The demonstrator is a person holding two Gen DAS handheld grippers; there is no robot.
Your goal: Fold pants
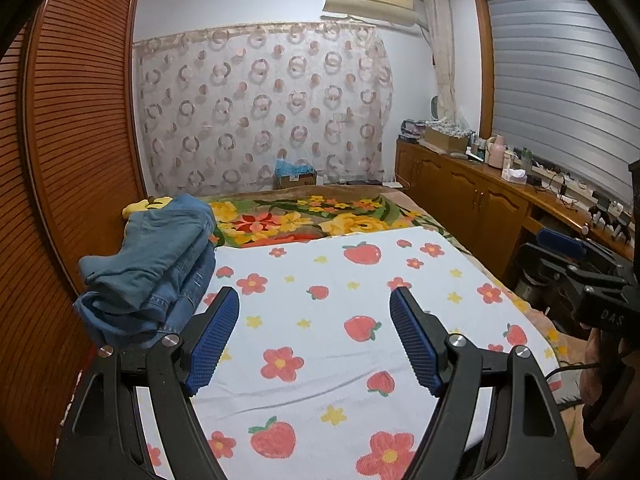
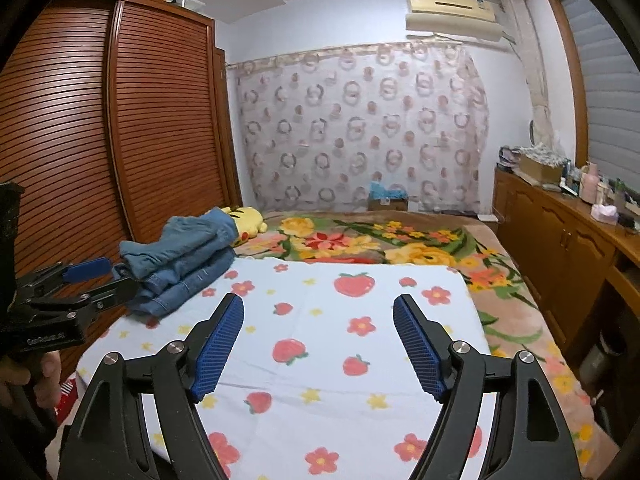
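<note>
A pile of folded blue denim pants (image 1: 160, 268) lies on the left edge of the bed, beside the white strawberry-print sheet (image 1: 340, 300). It also shows in the right wrist view (image 2: 188, 256). My left gripper (image 1: 314, 304) is open and empty, held above the sheet just right of the pile; it also shows from the side in the right wrist view (image 2: 100, 276). My right gripper (image 2: 319, 312) is open and empty above the middle of the sheet; it shows in the left wrist view (image 1: 560, 252) at the right edge.
A slatted wooden wardrobe (image 1: 68, 152) stands close on the left. A yellow plush toy (image 2: 248, 220) lies behind the pants. A floral blanket (image 1: 312, 216) covers the far bed. Wooden cabinets (image 1: 472, 196) with clutter run along the right wall.
</note>
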